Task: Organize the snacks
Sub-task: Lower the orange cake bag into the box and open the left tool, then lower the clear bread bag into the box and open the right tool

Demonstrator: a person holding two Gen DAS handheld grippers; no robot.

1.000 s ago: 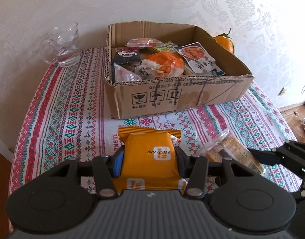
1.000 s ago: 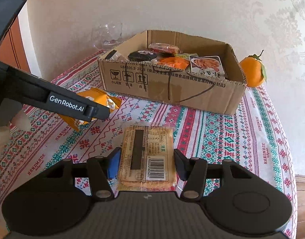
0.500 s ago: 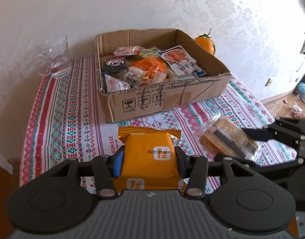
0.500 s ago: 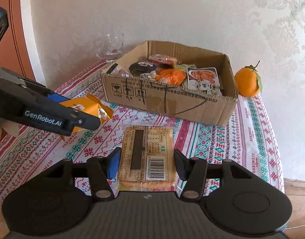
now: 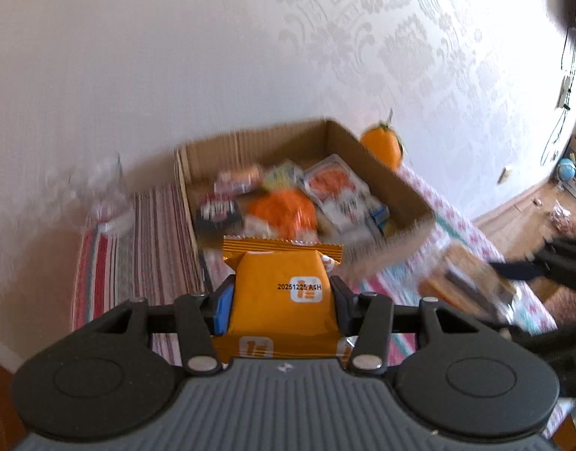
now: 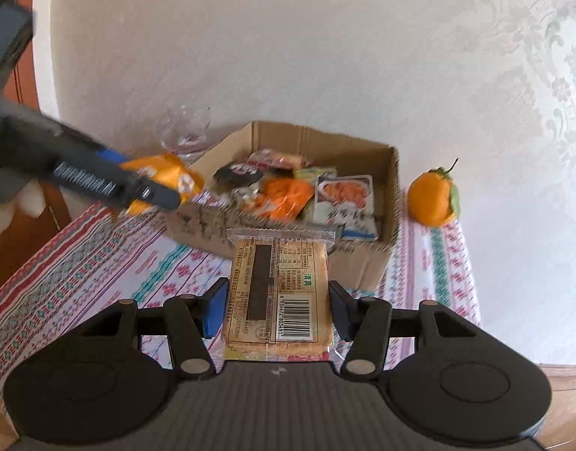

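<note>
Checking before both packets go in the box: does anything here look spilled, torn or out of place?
Nothing stands out. The left gripper holds the orange packet and the right gripper the clear-wrapped biscuit pack, both intact. The snacks in the cardboard box lie jumbled but contained. Blur hides finer damage.

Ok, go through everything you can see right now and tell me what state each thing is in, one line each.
Left gripper: jaws shut on the orange packet.
Orange packet: sealed, held off the table.
Right gripper: jaws shut on the clear biscuit pack.
Clear biscuit pack: sealed, held off the table.
Cardboard box: open, partly filled with snacks.
Glass mug: upright; contents unclear.
Orange fruit: whole, on the tablecloth beside the box.
</note>
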